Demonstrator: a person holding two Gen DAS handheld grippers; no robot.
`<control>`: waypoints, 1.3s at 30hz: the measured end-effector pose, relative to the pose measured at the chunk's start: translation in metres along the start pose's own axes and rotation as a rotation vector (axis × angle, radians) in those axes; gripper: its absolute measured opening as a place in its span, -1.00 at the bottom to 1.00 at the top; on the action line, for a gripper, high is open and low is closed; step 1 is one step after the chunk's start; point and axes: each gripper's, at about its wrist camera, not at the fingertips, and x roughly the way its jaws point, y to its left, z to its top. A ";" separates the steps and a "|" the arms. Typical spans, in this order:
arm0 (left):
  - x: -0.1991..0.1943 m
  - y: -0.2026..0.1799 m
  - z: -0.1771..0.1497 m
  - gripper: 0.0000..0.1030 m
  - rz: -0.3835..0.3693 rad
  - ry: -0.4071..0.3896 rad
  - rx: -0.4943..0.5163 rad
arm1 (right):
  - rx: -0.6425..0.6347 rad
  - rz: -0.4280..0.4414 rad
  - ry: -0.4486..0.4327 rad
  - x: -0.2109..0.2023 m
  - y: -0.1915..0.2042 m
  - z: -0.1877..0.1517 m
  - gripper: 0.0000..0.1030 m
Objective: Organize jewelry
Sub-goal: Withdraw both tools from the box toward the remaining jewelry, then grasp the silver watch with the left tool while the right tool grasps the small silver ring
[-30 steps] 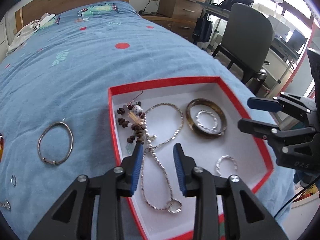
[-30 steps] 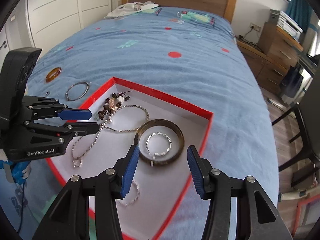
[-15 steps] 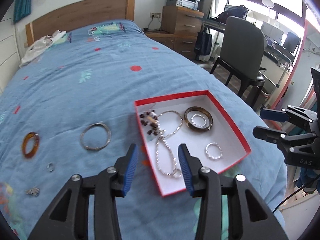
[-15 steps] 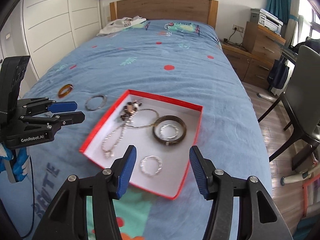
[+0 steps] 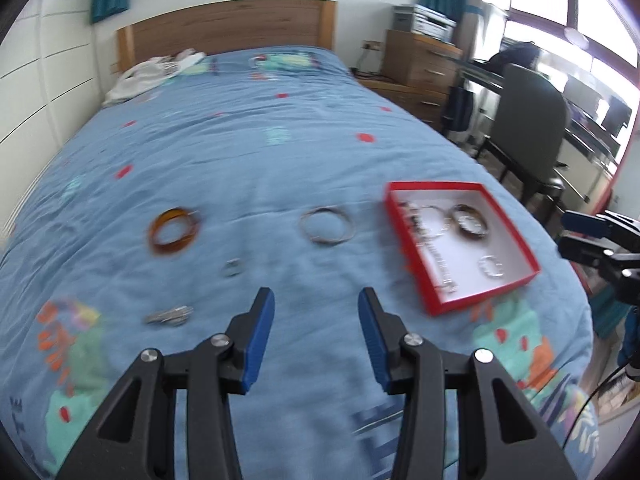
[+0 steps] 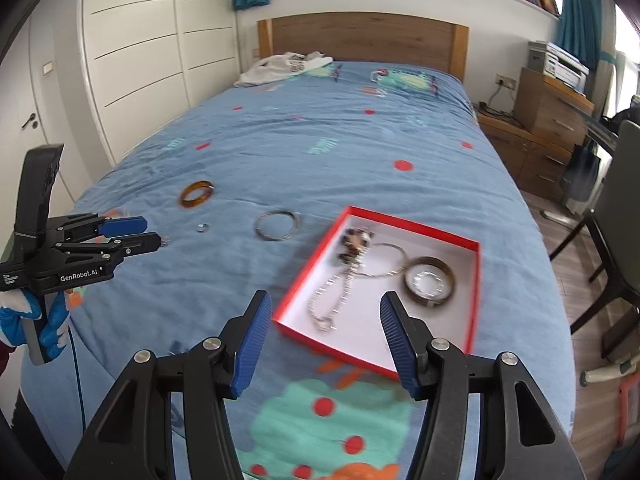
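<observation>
**Both grippers empty above the bedspread**

Your left gripper (image 5: 316, 312) hangs with jaws apart, holding nothing; the red tray (image 5: 408, 236) lies ahead to its right, the silver bangle (image 5: 327, 225) just left of that tray (amber bangle (image 5: 175, 231) farther left). Your right gripper (image 6: 326, 320) gapes empty before the tray.

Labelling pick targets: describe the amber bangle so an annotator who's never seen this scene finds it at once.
Start at the red box on the blue bedspread and look away from it, toward the wardrobe side. Past the thin silver hoop lies the amber bangle, flat on the cover, the loose piece farthest from the box. It is the only thick, translucent orange-brown ring there; its neighbours are silver.
</observation>
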 end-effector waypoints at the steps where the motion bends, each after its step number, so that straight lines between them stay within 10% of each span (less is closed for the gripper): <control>1: -0.003 0.014 -0.004 -0.19 0.015 -0.001 -0.013 | -0.003 0.009 -0.002 0.001 0.007 0.002 0.09; 16: 0.008 0.132 -0.044 -0.19 0.125 0.047 -0.169 | -0.021 0.136 0.019 0.064 0.087 0.020 0.08; 39: 0.127 0.152 -0.039 -0.19 0.062 0.170 -0.246 | 0.012 0.253 0.144 0.211 0.113 0.027 -0.03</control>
